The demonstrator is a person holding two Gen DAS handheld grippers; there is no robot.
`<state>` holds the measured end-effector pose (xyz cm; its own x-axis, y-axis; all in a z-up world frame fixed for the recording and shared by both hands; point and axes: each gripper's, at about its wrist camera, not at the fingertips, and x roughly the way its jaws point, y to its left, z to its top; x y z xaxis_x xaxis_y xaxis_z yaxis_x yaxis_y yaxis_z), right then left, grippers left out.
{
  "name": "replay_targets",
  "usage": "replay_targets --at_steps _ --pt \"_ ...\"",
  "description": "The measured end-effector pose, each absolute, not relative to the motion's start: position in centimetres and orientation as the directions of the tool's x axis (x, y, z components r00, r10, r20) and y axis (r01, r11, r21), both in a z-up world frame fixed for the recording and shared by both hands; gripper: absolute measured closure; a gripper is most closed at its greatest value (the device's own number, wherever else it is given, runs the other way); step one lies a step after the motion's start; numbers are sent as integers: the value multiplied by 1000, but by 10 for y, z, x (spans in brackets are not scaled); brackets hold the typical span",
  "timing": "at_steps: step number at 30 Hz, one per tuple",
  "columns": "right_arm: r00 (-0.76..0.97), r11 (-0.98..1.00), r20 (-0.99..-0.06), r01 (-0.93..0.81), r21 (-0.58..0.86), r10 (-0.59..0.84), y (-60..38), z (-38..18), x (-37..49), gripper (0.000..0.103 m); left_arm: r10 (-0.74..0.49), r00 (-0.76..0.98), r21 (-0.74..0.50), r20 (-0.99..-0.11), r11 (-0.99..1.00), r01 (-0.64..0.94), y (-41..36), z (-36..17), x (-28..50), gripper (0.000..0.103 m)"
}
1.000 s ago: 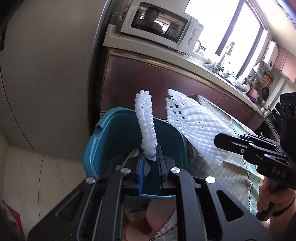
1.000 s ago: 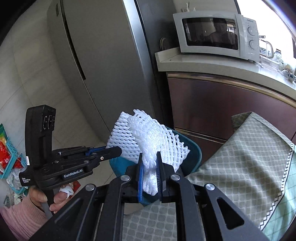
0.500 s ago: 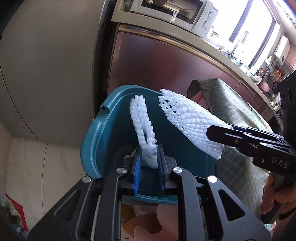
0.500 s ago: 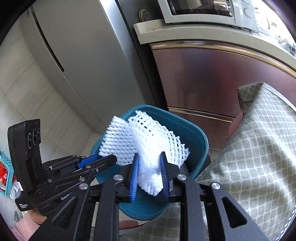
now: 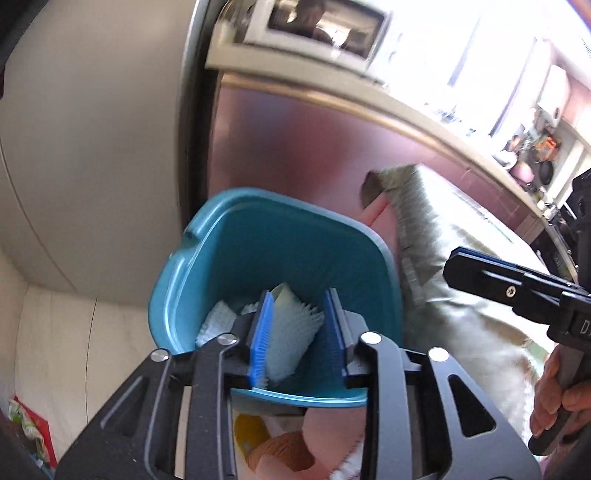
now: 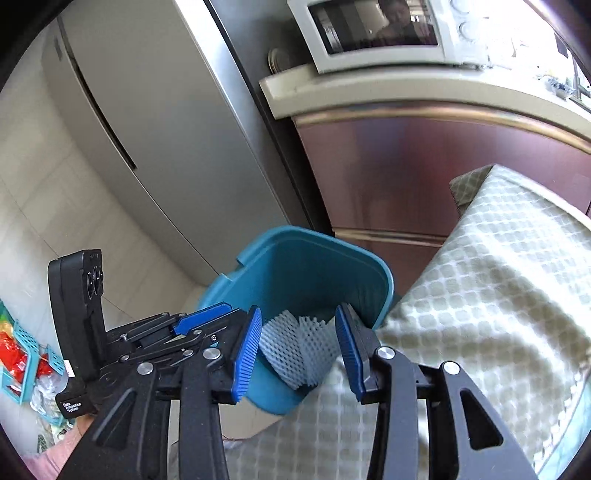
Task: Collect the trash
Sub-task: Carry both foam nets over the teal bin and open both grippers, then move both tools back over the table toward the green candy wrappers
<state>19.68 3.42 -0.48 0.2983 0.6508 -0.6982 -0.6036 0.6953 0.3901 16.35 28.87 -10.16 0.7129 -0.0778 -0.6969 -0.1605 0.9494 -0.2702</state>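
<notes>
The room is a kitchen. A tall grey fridge (image 6: 147,140) stands on a pale tiled floor (image 5: 55,350), and beside it a brown cabinet (image 6: 443,166) carries a cream worktop (image 6: 369,88) with a white microwave (image 6: 369,33) at its end near the fridge. A table with a green checked cloth (image 6: 498,295) stands in front of the cabinet. The teal trash bin (image 6: 295,258) is on the floor, just beside the corner of this table, between it and the fridge.

Both tongs hang over the bin and both are spread apart, with nothing between the blue pads. In the left wrist view the left tongs (image 5: 297,332) frame a white foam net (image 5: 291,336) that lies inside the bin, with its long axis running from the near wall up and to the right. Another white net piece (image 5: 216,321) lies to its left on the bin floor. In the right wrist view the right tongs (image 6: 299,347) frame a foam net (image 6: 295,347) that is folded like a fan in the bin; its ribs point upward toward the far wall
</notes>
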Motion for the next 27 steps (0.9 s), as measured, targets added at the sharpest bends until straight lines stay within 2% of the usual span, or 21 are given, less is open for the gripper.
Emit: replay_targets --at_steps 6,12,20,27 --pt "378 682 -619 -627 376 689 -18 34 162 62 -157 786 -269 -598 963 -13 246 -58 146 63" --pt "476 718 -564 -599 355 675 -86 61 123 58 -290 788 -257 -543 951 173 178 -33 139 58" --pt "613 829 -562 -454 327 556 -195 63 79 58 -480 689 -260 -543 876 405 70 -27 133 57" --pt "729 930 -587 -198 311 352 -310 46 38 58 -627 524 -259 -576 748 611 -37 -41 105 56"
